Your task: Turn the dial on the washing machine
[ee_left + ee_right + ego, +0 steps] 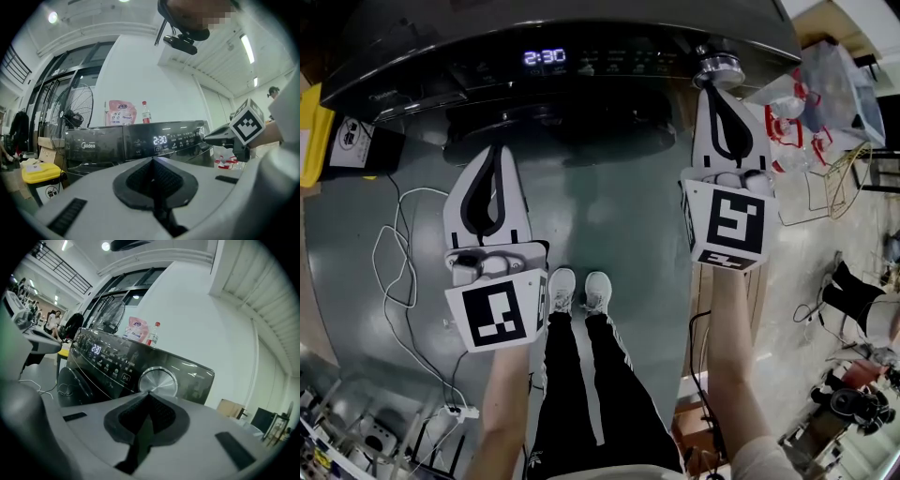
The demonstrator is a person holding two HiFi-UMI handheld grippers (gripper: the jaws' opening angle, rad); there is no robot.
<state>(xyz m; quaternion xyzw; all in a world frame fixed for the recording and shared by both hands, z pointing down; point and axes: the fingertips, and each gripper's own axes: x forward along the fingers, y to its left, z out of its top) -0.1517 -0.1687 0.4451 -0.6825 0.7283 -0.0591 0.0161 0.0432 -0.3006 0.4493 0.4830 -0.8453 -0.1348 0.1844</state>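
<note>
right gripper (719, 92), at the dial (718, 67), and left gripper (494, 150) are held closed on nothing; the right jaws should be opened and centred round the rim.

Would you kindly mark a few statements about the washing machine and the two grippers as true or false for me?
1. The display on the washing machine reads 2:30. True.
2. The right gripper is clamped around the dial. False: its jaws are together, pointing at the dial, not around it.
3. The left gripper has its jaws wide apart. False: they are together, with nothing between them.
4. A red-capped bottle and a pink pouch stand on top of the machine. True.
5. The dial sits to the left of the display. False: it sits at the panel's right end.
</note>
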